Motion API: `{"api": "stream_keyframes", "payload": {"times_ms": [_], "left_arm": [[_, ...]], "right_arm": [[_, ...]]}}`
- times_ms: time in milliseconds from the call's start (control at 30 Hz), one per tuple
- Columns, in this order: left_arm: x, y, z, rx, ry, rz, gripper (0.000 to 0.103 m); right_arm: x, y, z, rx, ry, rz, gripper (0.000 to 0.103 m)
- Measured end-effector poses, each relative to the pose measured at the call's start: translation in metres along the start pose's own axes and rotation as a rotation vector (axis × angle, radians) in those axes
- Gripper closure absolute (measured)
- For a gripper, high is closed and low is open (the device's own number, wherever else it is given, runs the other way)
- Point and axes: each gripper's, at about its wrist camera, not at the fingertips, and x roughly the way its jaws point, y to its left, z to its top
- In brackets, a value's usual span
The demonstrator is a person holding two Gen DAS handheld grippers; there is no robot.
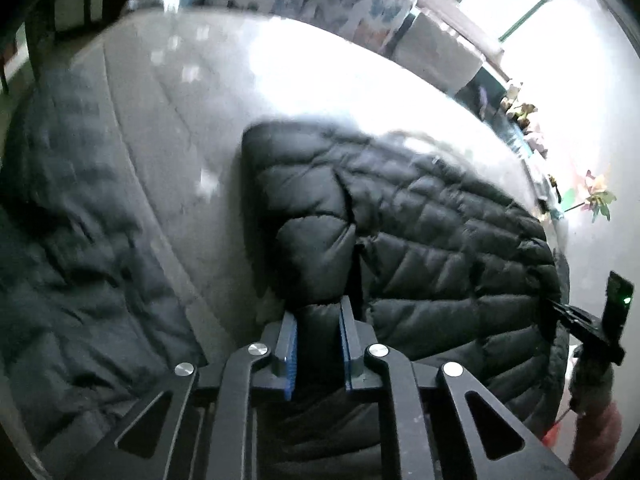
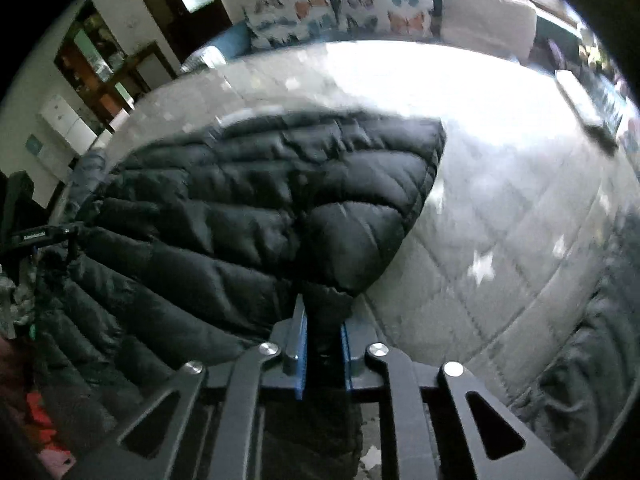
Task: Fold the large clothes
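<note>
A black quilted puffer jacket (image 1: 420,232) lies on a grey quilted bed (image 1: 192,128). In the left wrist view my left gripper (image 1: 318,312) is shut on a fold of the jacket's near left edge. In the right wrist view the same jacket (image 2: 248,208) spreads left of centre on the bed (image 2: 500,240), and my right gripper (image 2: 323,316) is shut on its near right corner. The other gripper shows at the right edge of the left view (image 1: 592,320) and at the left edge of the right view (image 2: 44,236).
A dark grey blanket (image 1: 68,272) lies bunched on the bed's left side, also at the right edge in the right view (image 2: 592,360). Butterfly-print pillows (image 2: 344,4) stand at the bed's far end. A window (image 1: 532,0) is beyond; shelves (image 2: 100,68) are far left.
</note>
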Motion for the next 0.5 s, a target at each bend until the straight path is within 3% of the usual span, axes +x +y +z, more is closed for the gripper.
{"api": "stream_keyframes", "payload": {"times_ms": [133,300,400,467,500], "left_arm": [[-0.029,-0.03,0.024,0.051,-0.097,-0.021,0.088],[-0.047,-0.06,0.072,0.066,-0.222,0.014,0.088],[-0.037,-0.074,0.1,0.132,-0.275,0.102,0.087],[-0.013,-0.072,0.119,0.134,-0.252,0.163,0.083],[0.008,-0.066,0.128,0.125,-0.204,0.182,0.082]], "right_arm": [[-0.032,0.015,0.023,-0.047,-0.106,-0.005,0.089],[-0.06,0.021,0.069,-0.046,-0.253,-0.019,0.089],[-0.049,0.014,0.093,-0.023,-0.286,-0.076,0.089],[-0.02,0.0,0.107,0.012,-0.262,-0.106,0.089],[-0.006,-0.005,0.108,0.027,-0.247,-0.117,0.089]]}}
